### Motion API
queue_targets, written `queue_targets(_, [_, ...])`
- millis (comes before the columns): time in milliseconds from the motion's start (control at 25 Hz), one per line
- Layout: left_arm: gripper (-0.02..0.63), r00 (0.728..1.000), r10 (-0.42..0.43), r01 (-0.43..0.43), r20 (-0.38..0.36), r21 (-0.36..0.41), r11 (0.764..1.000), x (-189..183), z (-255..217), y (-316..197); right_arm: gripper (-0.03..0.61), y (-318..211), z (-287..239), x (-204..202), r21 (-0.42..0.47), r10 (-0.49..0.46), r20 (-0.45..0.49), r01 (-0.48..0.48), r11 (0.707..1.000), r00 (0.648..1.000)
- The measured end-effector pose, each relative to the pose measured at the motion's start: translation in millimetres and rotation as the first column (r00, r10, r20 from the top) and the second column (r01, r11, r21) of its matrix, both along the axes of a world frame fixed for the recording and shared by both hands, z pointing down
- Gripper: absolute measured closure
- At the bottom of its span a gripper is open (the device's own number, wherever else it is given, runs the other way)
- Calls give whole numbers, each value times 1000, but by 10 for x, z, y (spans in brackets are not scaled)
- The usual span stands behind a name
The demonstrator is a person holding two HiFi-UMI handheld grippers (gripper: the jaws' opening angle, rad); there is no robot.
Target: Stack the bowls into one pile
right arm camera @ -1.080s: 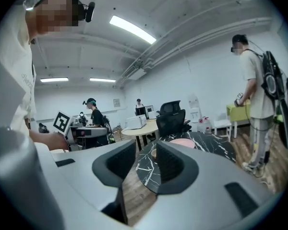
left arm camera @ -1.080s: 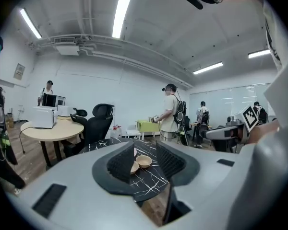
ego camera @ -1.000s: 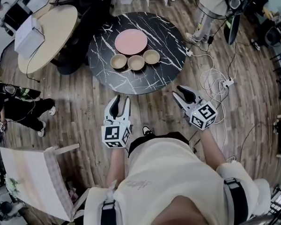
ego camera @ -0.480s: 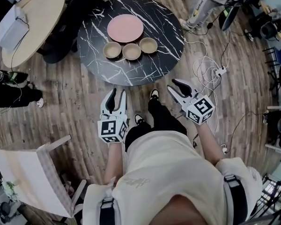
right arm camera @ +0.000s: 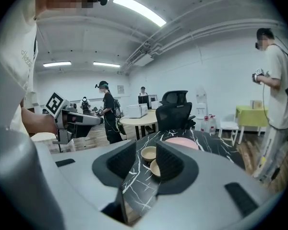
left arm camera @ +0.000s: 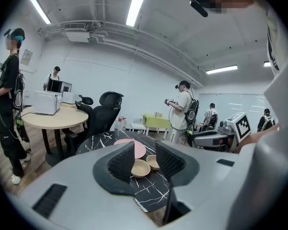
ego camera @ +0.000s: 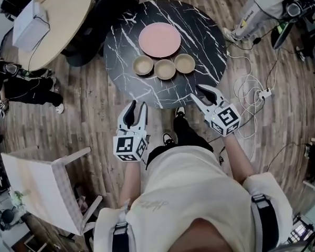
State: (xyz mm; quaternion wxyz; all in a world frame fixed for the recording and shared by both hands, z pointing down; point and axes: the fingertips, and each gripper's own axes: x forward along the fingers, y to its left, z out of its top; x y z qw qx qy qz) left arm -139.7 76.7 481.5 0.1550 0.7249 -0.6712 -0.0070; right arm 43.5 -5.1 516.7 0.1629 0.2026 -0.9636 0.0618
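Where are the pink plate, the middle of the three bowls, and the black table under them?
pink plate (ego camera: 159, 40), head view, centre of its flat top.
middle bowl (ego camera: 165, 69), head view, inside its hollow.
black table (ego camera: 206, 38), head view, bare top right of the plate.

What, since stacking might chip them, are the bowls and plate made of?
Bowls: even matte tan, no shine; probably wood, bamboo fibre or plastic, too small to settle. Plate: flat, uniform dull pink; likely plastic or matte ceramic, left open.
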Motion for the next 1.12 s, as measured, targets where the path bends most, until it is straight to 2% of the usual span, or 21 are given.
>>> queue_targets(360, [465,998,31,-32,56,19,999,105,-243,-985,451,-977,43,-126,9,-39,13,39,999,999])
queue_targets(640, [465,996,36,-36,84,3,999,162,-246,-1517,453,-1588,318,-7,-25,-25,-10,25,999,1000])
queue_targets(840, [465,997,12,-8,81,-46,999,91,-108,-1628,454,-1754,560,5,-42,-34,-53,31,999,998])
queue_targets(1120, [466,998,3,3,62,-84,996,-1,59,-1651,454,-1679,863,-96,-67,-89,-159,79,995,983])
